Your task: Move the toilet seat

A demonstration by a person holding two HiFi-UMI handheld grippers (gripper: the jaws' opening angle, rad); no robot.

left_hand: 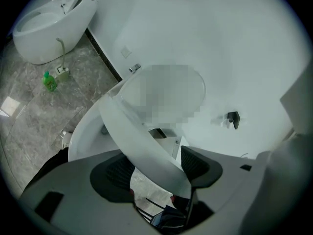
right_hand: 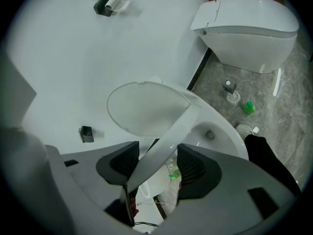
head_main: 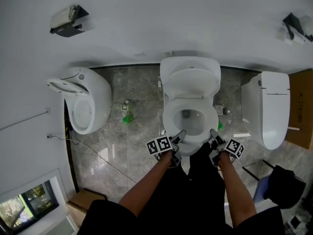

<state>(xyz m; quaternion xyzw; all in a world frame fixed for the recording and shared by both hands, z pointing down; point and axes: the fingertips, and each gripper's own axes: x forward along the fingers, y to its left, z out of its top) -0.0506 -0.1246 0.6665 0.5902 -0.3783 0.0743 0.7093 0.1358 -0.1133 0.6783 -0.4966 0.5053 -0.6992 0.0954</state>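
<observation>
A white toilet stands in the middle of the head view with its lid [head_main: 191,82] up against the wall. The white seat ring [head_main: 168,117] is tilted a little above the bowl [left_hand: 82,131]. My left gripper [head_main: 177,137] straddles the ring's front left part, and my right gripper [head_main: 213,135] its front right part. In the left gripper view the seat ring [left_hand: 142,141] runs slantwise between the jaws of the left gripper [left_hand: 157,169], with floor showing beside one pad. In the right gripper view the seat ring [right_hand: 168,136] leans on the left pad of the right gripper [right_hand: 156,166]; a gap shows at the other pad.
A second toilet [head_main: 83,102] stands to the left and a third [head_main: 266,106] to the right. A green bottle [head_main: 127,118] and a thin cable lie on the grey stone floor. A paper holder [head_main: 68,19] hangs on the wall. A cardboard box [head_main: 85,202] sits near left.
</observation>
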